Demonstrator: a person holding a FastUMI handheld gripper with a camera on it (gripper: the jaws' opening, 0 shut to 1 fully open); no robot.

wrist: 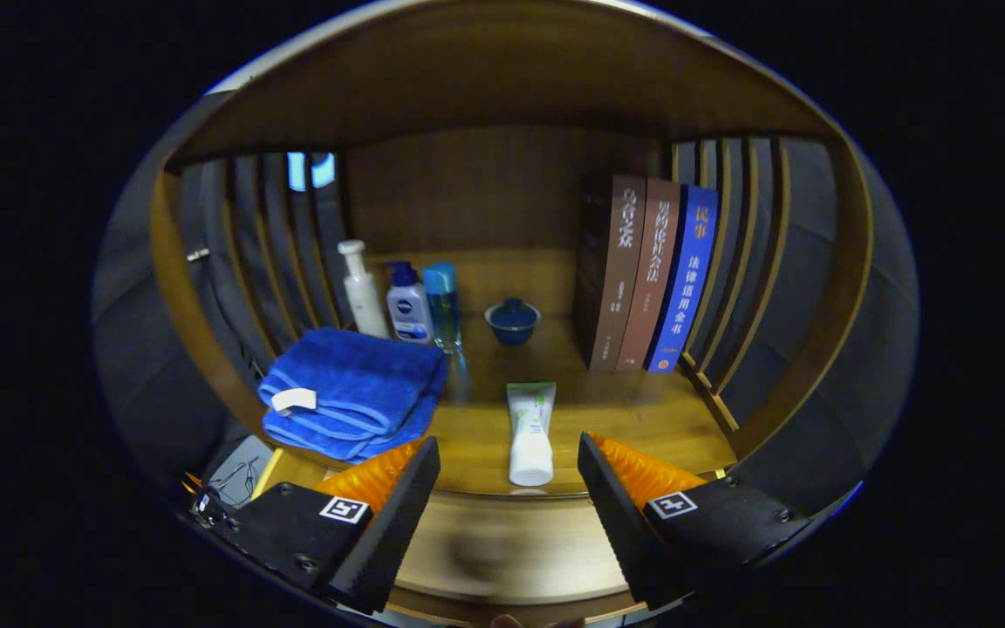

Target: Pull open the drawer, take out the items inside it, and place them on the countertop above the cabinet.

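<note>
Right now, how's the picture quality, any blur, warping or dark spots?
Gripper view: strong fisheye bending of the countertop edge and side slats; a blurred smudge on the wood between the open claw fingers; the white tube is sharp and well lit; the shelf's top and corners fall into shadow.

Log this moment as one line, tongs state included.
tongs: open, holding nothing | tube: on countertop, just ahead between fingers | towel: beside tube | phase: item placed

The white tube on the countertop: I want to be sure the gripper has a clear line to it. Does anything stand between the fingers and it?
Nothing visible does. The white tube lies on the wooden countertop just ahead of the open gripper, in line with the gap between its fingers. The folded blue towel sits off to the side.
</note>
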